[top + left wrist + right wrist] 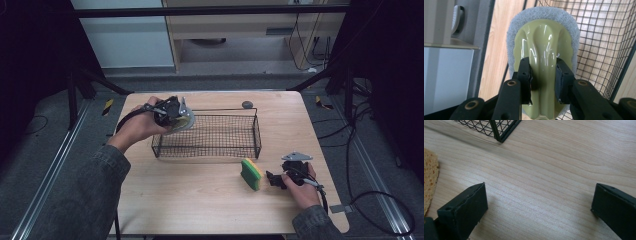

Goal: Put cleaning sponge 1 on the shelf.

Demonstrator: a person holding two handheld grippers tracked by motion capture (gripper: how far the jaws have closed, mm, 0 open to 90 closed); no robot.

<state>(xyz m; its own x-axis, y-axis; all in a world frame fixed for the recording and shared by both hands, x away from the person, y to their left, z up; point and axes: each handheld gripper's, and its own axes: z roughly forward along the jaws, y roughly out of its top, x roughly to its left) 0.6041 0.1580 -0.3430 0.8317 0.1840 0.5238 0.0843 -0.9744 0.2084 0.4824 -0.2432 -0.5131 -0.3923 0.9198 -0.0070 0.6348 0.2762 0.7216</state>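
Observation:
My left gripper (171, 113) is shut on a scrubber (185, 120) at the left end of a black wire basket (257, 132). In the left gripper view the jaws (543, 72) clamp the scrubber's glossy pale green handle (544, 42), which is rimmed by a grey scouring pad, with the basket mesh (604, 37) just beyond. A yellow and green sponge (251, 173) stands on edge on the wooden table in front of the basket's right end. My right gripper (272, 178) rests low beside it, open and holding nothing. The right gripper view shows its jaws (539, 202) wide apart over bare wood, the sponge (430, 177) at left.
A small dark round object (247, 104) lies on the table behind the basket. A basket corner (499, 130) shows at the top of the right gripper view. The wooden table (200, 200) has free room in front; its edges drop to a dark floor with cables at right.

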